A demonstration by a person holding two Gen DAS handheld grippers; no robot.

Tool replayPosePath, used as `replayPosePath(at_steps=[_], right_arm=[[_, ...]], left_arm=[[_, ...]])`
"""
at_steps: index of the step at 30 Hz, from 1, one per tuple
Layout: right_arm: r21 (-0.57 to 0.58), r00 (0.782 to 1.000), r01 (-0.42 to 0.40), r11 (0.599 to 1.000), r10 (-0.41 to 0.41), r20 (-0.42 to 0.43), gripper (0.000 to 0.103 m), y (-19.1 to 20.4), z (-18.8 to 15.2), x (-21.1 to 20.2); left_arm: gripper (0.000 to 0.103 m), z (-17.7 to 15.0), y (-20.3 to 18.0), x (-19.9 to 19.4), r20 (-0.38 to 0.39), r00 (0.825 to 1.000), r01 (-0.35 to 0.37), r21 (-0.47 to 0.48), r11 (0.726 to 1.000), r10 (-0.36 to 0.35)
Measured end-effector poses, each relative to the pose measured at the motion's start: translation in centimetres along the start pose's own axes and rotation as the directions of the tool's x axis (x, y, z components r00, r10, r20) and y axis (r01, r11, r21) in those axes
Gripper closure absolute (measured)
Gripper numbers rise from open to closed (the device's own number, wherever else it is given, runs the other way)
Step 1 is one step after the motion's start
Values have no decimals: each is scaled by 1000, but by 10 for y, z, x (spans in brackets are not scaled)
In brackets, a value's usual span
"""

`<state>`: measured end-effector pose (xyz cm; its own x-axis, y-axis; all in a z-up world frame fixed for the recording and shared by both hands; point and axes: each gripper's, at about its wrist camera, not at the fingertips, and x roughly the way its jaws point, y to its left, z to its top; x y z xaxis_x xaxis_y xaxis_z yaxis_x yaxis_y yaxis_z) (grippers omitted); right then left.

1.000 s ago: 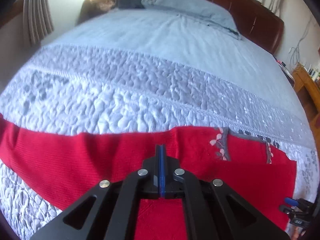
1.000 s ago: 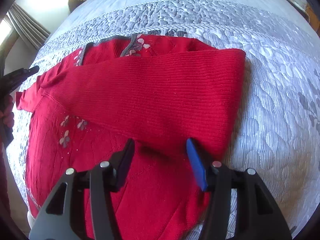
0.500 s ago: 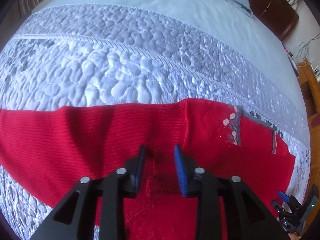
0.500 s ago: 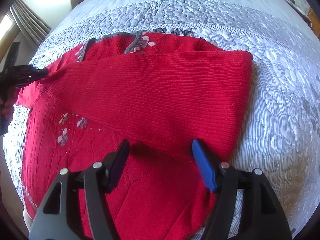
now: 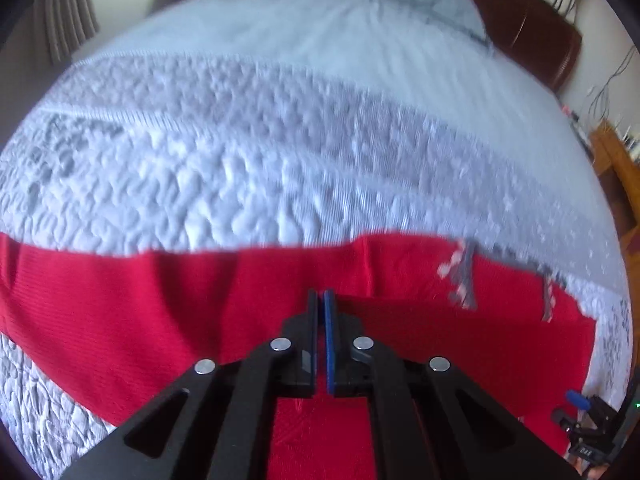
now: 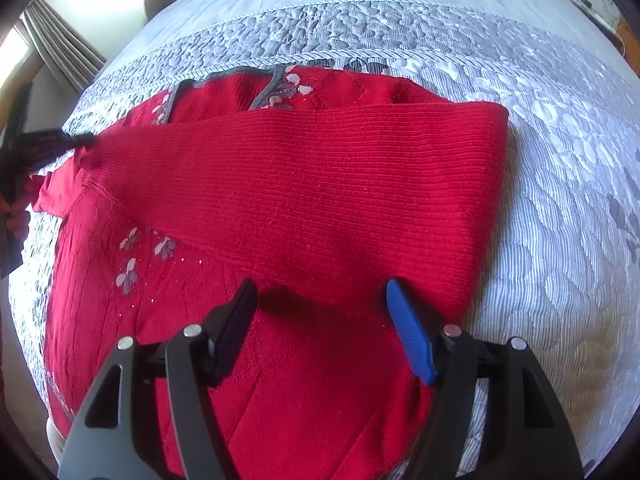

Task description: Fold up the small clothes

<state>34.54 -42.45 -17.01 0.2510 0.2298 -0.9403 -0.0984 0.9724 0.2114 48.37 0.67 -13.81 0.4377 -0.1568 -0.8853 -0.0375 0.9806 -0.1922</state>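
Left claw (image 5: pixel 321 300) is clenched above my red sweater (image 6: pixel 304 208), gripping nothing I can see; right claw (image 6: pixel 320 300) hangs released over it. Sweater lies on the quilt (image 6: pixel 540 160), sleeve folded across.

Left tool (image 5: pixel 321 300) opened, shut again over red sweater (image 5: pixel 160 304); right tool (image 6: pixel 320 300) widened.

The left gripper (image 5: pixel 321 300) points steeply down, its black and blue pads pressed almost together with only a hairline slit between them. The right gripper (image 6: pixel 320 312) also tips steeply down, its jaws spread wide and gripping nothing. At the left rim of the right wrist view, fingers (image 6: pixel 18 222) curl around the left gripper's handle.
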Motion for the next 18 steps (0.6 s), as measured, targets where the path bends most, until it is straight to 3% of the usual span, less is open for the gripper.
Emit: replayPosePath(at_steps=[3, 6, 8, 10, 11, 14, 17, 18], right_arm=[[-3, 1000, 5, 1000, -5, 2, 35, 1, 0, 1], [-11, 1000, 11, 1000, -11, 0, 32, 3, -1, 2], [-14, 1000, 16, 1000, -16, -2, 33, 4, -1, 1], [4, 1000, -1, 1000, 1, -4, 36, 2, 0, -5], [20, 1000, -23, 1000, 23, -1, 39, 0, 1, -11], [81, 994, -110, 991, 108, 24, 40, -10, 8, -29], [88, 999, -39, 995, 38, 13, 40, -16, 17, -34], [94, 999, -17, 995, 19, -26, 40, -19, 18, -28]], left_arm=[[100, 2, 2, -1, 49, 998, -27, -10, 1000, 28], [98, 1, -1, 21, -13, 999, -51, 11, 999, 51], [95, -5, 2, 25, -54, 991, -121, -10, 993, 121], [76, -10, 7, 13, -30, 992, -127, -30, 991, 126], [74, -13, 6, 4, -9, 992, -128, -28, 991, 128], [74, -21, -14, -16, 23, 998, -66, 60, 996, 64], [74, -29, -45, -10, -60, 998, 37, 135, 990, -29], [73, -32, -54, -3, -89, 996, 46, 157, 987, -32]])
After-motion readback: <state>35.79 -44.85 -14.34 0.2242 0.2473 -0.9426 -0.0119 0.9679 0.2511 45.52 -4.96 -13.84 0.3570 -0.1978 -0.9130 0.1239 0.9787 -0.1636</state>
